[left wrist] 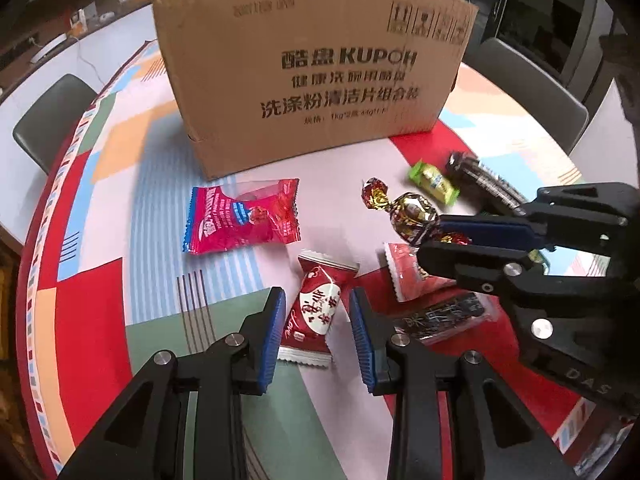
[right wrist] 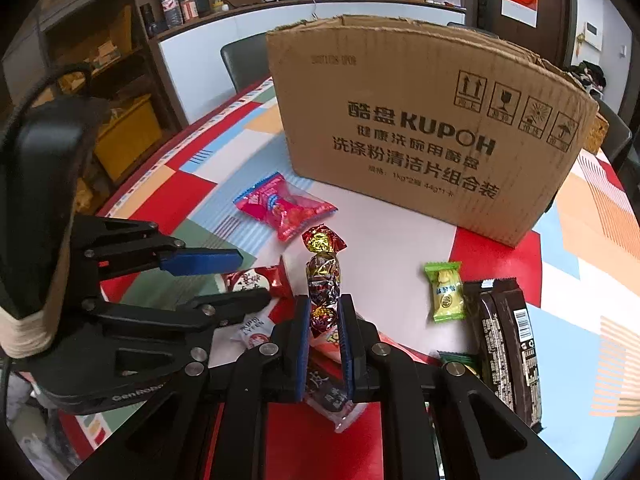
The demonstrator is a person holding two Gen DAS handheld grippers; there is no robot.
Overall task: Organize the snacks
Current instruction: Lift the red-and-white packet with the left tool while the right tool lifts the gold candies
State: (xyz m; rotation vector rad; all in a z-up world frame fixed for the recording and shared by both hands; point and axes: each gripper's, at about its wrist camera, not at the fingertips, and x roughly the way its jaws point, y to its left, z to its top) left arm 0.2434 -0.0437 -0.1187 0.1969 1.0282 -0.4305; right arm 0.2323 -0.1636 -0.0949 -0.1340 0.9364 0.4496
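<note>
Desk w/ patchwork-colour cloth (left wrist: pixel 92 208), brown cardboard box (right wrist: pixel 424 128) at back, snacks scattered in front. Right gripper (right wrist: pixel 325 316) clenched on gold-red foil twist-wrapped candy (right wrist: pixel 323 276) by one twisted end only; long axis runs out from fingers toward box. Risk: thin foil tail slips or tears, candy drops. Left gripper (left wrist: pixel 318 312) released, fingers astride red-white wrapped candy (left wrist: pixel 314 308), long axis roughly along fingers; may skid if closed off-centre.

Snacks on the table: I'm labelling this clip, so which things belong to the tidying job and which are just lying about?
Job:
gold foil candy in right claw
red Love candy between left claw fingers
pink packet
green candy
cardboard box

Lying about:
bottles
chair
</note>
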